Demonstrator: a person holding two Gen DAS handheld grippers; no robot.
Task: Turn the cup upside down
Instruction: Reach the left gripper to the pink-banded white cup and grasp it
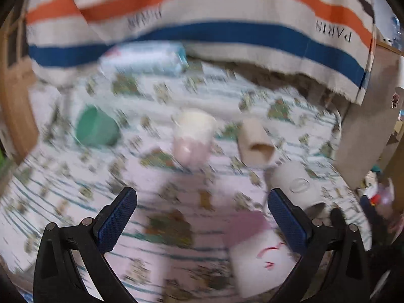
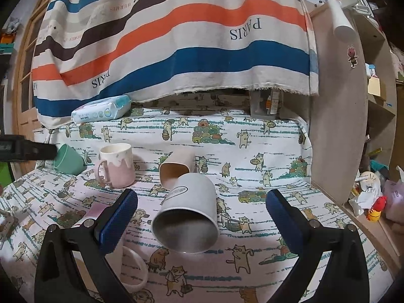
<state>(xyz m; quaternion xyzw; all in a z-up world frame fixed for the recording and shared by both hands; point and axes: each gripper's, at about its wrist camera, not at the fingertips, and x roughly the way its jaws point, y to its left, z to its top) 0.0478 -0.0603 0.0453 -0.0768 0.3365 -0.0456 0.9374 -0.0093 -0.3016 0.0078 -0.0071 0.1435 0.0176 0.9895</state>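
The right gripper (image 2: 202,217) is wide open and empty, straddling the white cup (image 2: 188,210) lying on its side at 12 o'clock (mouth toward camera), apparently aligned for grasping. The left gripper (image 1: 202,214) is likewise spread and empty.

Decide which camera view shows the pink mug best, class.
The right wrist view: the pink mug stands upright there, sharp, with handle and white drip glaze plain. The left wrist view shows it only motion-blurred, handle not discernible.
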